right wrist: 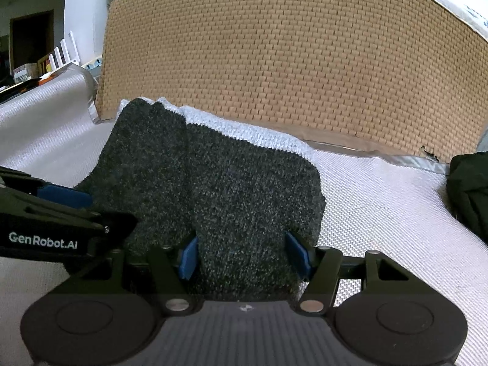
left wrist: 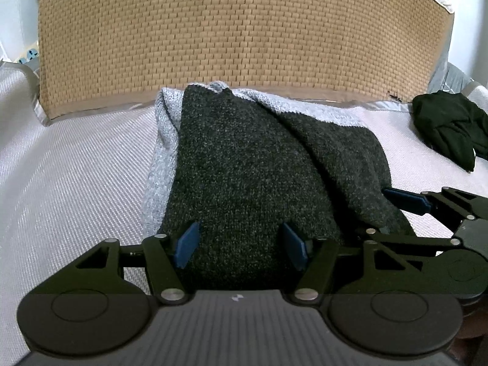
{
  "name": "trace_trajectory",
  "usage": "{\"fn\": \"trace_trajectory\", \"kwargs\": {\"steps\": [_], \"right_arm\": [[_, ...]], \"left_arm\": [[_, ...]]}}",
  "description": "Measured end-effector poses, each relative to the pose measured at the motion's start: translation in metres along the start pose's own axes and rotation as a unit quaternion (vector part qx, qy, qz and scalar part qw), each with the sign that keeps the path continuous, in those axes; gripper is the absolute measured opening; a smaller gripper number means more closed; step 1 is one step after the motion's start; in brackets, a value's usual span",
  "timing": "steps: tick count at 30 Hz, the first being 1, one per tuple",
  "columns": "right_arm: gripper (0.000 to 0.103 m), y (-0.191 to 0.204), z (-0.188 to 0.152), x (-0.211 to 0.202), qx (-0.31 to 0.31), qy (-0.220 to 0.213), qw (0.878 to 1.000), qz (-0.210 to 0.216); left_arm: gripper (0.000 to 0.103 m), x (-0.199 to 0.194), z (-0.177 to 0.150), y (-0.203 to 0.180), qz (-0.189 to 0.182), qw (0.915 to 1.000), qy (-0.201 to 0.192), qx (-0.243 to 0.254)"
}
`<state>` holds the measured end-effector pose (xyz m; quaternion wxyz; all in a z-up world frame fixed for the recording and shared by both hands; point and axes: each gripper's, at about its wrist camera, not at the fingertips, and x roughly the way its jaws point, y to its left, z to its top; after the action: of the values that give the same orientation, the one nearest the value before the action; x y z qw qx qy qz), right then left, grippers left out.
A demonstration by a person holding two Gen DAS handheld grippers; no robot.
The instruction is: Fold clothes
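Observation:
A folded knit sweater (left wrist: 244, 164), dark grey with light grey edging, lies on a white woven surface (left wrist: 76, 167). My left gripper (left wrist: 241, 245) stands open over its near edge, with dark knit filling the gap between the blue pads. My right gripper (right wrist: 243, 254) is open the same way over the sweater (right wrist: 231, 189) near its right corner. The two grippers sit side by side. A blue finger (left wrist: 405, 201) of the right one shows in the left wrist view, and a blue finger (right wrist: 64, 196) of the left one shows in the right wrist view.
A tan woven mat (left wrist: 244, 30) stands upright right behind the sweater. A crumpled black garment (left wrist: 451, 125) lies at the right, also seen as the black garment (right wrist: 469, 192) at the frame edge. Furniture and a doorway (right wrist: 30, 42) show far left.

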<state>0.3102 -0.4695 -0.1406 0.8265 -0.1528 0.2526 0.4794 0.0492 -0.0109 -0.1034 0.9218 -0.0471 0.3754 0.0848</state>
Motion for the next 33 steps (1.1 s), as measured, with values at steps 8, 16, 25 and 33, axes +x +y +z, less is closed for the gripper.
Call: {"fn": "trace_trajectory", "kwargs": {"steps": [8, 16, 25, 33], "right_arm": [[0.068, -0.003, -0.005, 0.003, -0.006, -0.011, 1.000, 0.009], [0.068, -0.006, -0.004, 0.003, -0.009, -0.004, 1.000, 0.015], [0.069, -0.011, -0.002, 0.006, -0.008, 0.004, 1.000, 0.029], [0.069, -0.017, -0.002, 0.013, 0.001, 0.005, 0.999, 0.043]], "left_arm": [[0.066, 0.000, 0.001, -0.001, 0.003, 1.0000, 0.000, 0.002], [0.066, -0.003, -0.001, -0.002, 0.005, 1.0000, 0.001, 0.003], [0.067, 0.002, 0.000, -0.002, 0.006, 1.0000, 0.000, 0.005], [0.068, 0.013, 0.003, 0.000, 0.002, 1.0000, 0.001, 0.007]]}}
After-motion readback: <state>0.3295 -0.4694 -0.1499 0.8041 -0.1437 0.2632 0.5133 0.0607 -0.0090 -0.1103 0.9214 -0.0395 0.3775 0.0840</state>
